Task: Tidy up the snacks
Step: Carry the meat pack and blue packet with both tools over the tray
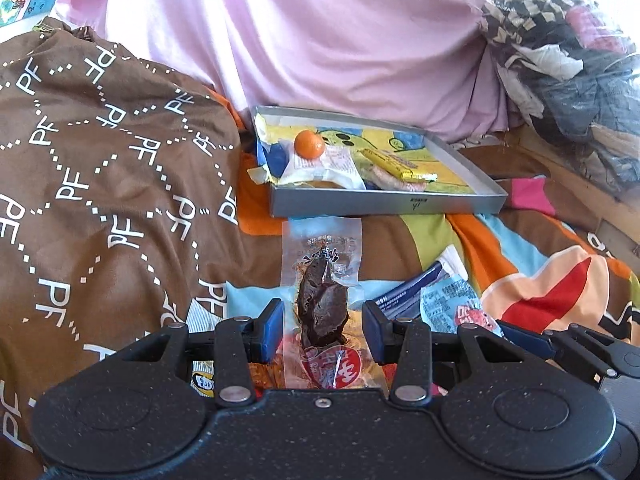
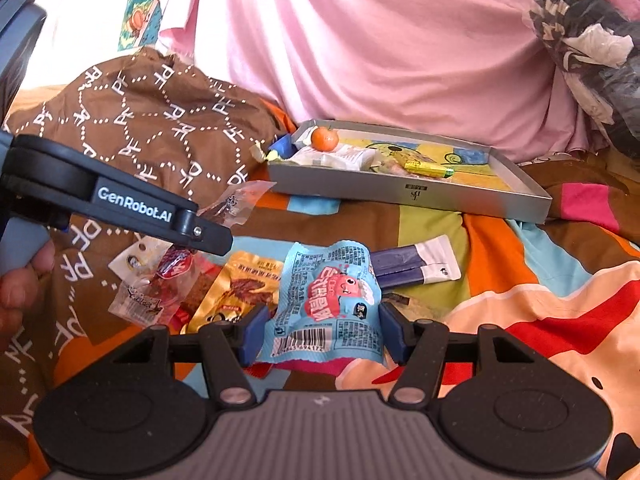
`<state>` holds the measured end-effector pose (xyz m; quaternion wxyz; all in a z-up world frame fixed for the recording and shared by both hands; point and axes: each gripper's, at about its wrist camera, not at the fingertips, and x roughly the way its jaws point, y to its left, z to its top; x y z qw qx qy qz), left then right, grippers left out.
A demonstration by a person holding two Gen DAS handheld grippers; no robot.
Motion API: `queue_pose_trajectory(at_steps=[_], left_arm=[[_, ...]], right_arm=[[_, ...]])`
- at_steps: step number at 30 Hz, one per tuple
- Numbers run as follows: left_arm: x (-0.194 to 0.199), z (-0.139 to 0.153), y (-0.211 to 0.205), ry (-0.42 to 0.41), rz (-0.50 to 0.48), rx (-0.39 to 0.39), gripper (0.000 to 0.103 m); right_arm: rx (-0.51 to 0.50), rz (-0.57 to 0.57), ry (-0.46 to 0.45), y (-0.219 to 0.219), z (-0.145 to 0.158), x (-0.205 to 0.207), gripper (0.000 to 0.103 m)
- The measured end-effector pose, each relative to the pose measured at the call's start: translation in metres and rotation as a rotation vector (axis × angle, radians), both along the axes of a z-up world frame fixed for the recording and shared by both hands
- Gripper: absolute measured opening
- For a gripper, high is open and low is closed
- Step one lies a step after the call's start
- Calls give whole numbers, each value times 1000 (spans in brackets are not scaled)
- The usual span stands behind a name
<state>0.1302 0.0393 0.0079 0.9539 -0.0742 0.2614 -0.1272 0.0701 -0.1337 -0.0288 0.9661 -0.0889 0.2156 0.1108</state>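
Grey metal tray [image 1: 384,203] on a bright patchwork bedsheet [image 1: 532,292], shallow-walled, lined with a yellow cartoon print. Inside, toward its left end: an orange [image 1: 309,144] resting on a white wrapped pack [image 1: 324,164], a blue wrapper [image 1: 276,158] just left of those, a yellow bar [image 1: 394,162] and a pinkish sausage stick [image 1: 396,181] toward the middle. Right half of the tray bare.

Left gripper [image 1: 323,332] pinching a clear pouch [image 1: 322,280] of dark dried meat, pads drawn in against the pouch's sides, the pouch reaching forward almost to the tray's near wall. Seen from the right wrist, lifted above the loose heap.

Right gripper [image 2: 318,334] clamped on a light blue packet [image 2: 328,300] with a red cartoon face, barcode end nearest the camera, both pads touching its edges.

Loose on the sheet: a gold packet [image 2: 240,292] just left of the blue one, a clear red-labelled packet [image 2: 156,288] further left, a navy-and-white twin sachet [image 2: 416,266] behind. Brown lettered quilt [image 1: 100,168] at left, pink cloth [image 1: 320,40] behind the tray.
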Motion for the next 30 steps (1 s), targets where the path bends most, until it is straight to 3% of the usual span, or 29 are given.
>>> queue_pose_trajectory(at_steps=[15, 20, 30], left_arm=[[32, 31, -8, -91, 16, -36, 44], [69, 45, -14, -108, 25, -52, 44], [163, 73, -55, -129, 19, -33, 44]], right_arm=[[28, 35, -72, -9, 27, 10, 64], [94, 20, -45, -22, 40, 32, 64], [50, -24, -117, -53, 75, 111, 64]])
